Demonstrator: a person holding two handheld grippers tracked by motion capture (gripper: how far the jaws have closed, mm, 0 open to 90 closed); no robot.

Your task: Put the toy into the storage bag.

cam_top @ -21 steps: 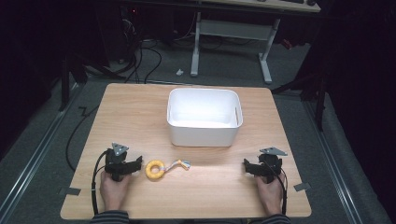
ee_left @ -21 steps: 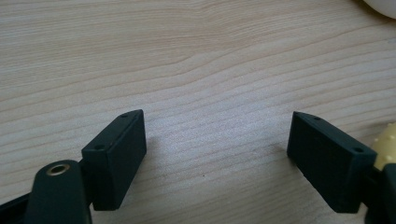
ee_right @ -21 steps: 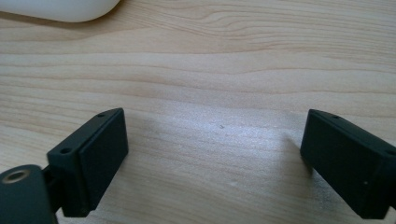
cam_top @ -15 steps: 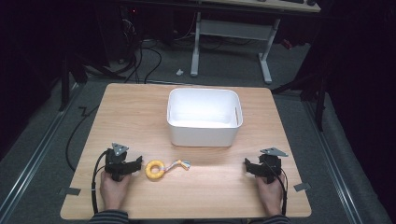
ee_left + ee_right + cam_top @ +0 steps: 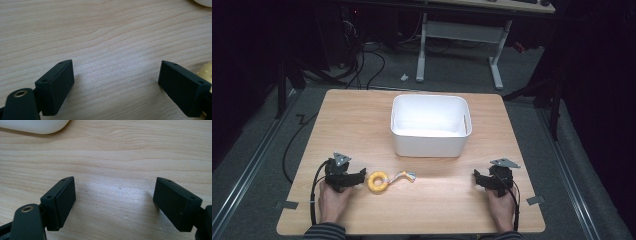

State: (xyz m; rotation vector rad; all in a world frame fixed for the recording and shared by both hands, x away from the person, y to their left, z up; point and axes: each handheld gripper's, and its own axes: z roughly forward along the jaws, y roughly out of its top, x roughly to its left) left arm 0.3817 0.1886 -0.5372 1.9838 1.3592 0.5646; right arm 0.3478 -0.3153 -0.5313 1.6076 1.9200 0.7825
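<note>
A yellow ring with a short pale cord tail lies on the wooden table, near the front left. My left gripper rests just left of the ring, held by a hand. In the left gripper view its jaws stand wide apart over bare wood, and the ring's knobbly edge shows beside the right jaw. My right gripper rests at the front right, also in a hand. Its jaws are open with nothing between them.
A white plastic bin stands empty at the table's middle back; its corner shows in the right gripper view. Bare wood lies between the two grippers. Desk legs and cables sit on the dark floor behind.
</note>
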